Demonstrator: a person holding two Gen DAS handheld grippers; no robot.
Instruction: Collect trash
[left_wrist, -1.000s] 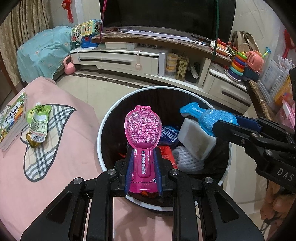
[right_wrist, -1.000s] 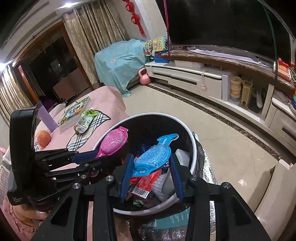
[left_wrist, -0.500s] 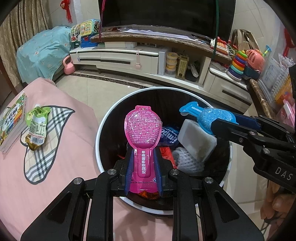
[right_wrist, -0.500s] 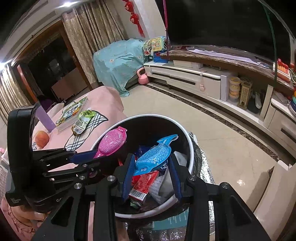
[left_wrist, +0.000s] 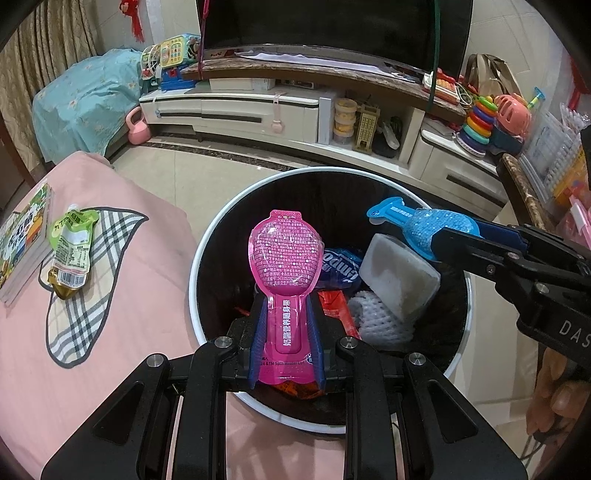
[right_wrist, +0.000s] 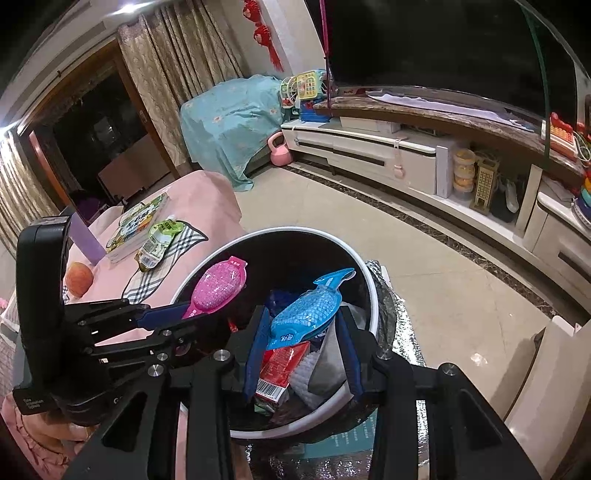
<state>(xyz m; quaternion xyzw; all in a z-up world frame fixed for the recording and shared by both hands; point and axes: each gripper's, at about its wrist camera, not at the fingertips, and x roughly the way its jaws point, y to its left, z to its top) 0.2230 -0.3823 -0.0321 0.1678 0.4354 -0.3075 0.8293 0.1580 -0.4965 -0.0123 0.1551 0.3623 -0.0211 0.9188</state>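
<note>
Between the left tool's (left_wrist: 284, 332) pads sits the pink spoon-shaped packet (left_wrist: 283, 254), pinched by its narrow handle and standing over the near rim of the trash bin (left_wrist: 207, 240). To that tool's right, the right tool (right_wrist: 301, 332) clamps the blue fish-shaped packet (right_wrist: 312, 310), also above the bin's mouth. Risk on release: the pink packet hangs close to the rim, so it may catch the edge and slide onto the pink tabletop (left_wrist: 140, 295) rather than inside. The light film could also cling to a pad. Left of the left tool, a green pouch (left_wrist: 72, 251) still awaits collecting.
</note>
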